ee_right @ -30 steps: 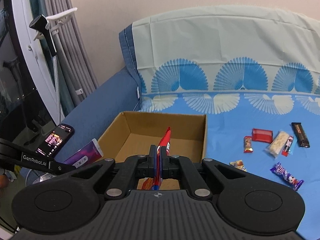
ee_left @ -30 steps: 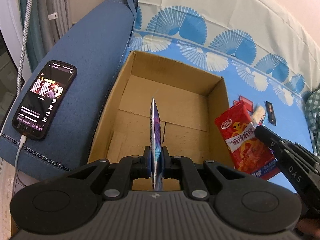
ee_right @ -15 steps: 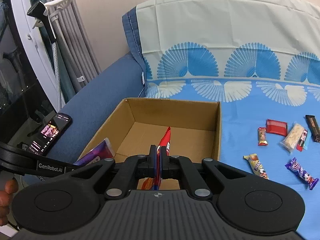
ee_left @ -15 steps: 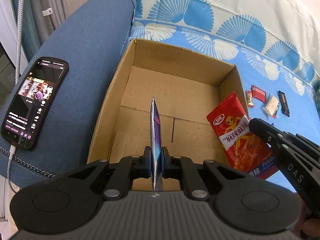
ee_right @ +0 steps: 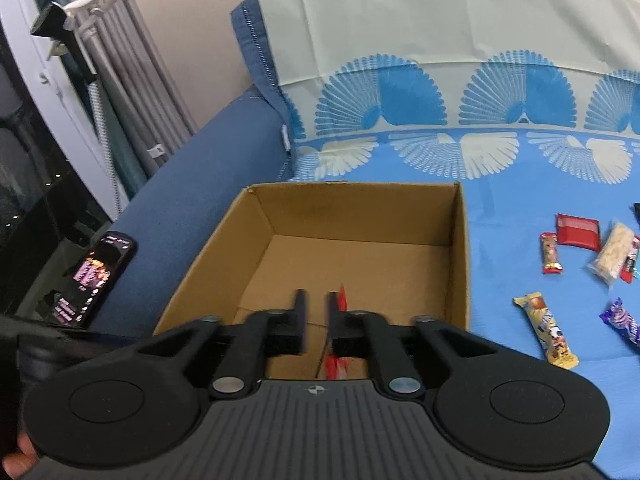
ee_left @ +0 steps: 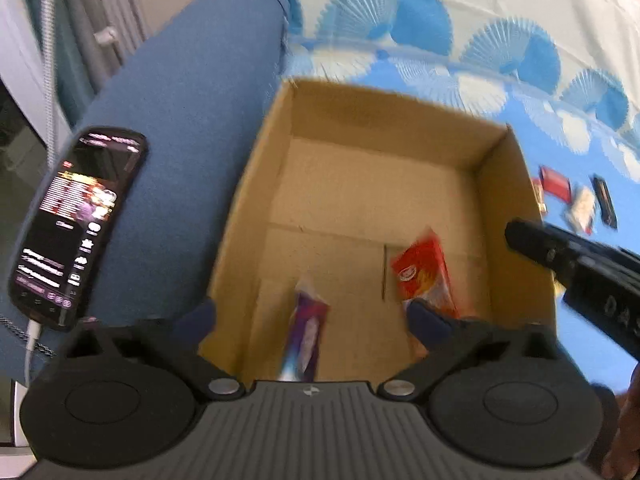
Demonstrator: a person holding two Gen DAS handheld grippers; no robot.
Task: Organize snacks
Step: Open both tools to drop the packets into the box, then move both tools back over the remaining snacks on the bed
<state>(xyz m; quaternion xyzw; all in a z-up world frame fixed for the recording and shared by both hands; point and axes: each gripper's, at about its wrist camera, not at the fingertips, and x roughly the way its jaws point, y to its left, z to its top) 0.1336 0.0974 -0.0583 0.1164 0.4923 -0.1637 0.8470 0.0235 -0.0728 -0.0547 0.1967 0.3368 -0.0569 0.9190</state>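
Observation:
An open cardboard box (ee_left: pixel 496 168) stands on the blue bedspread; it also shows in the right wrist view (ee_right: pixel 460 248). My left gripper (ee_left: pixel 312 316) is open wide above the box's near end, with a purple snack packet (ee_left: pixel 306 332) loose between its fingers, blurred. A red snack packet (ee_left: pixel 424 272) is inside the box, also blurred. My right gripper (ee_right: pixel 316 312) is open a little over the box, and the red packet's edge (ee_right: pixel 340 300) shows by its right finger. The right gripper also shows in the left wrist view (ee_left: pixel 580 272) at the box's right.
A lit phone (ee_left: pixel 76 224) on a charging cable lies on the blue armrest left of the box. Several small wrapped snacks (ee_right: pixel 576 232) lie on the bedspread to the right. A wall and curtains are behind.
Both grippers have opened and let go of their packets. The purple and red packets have dropped into the box.

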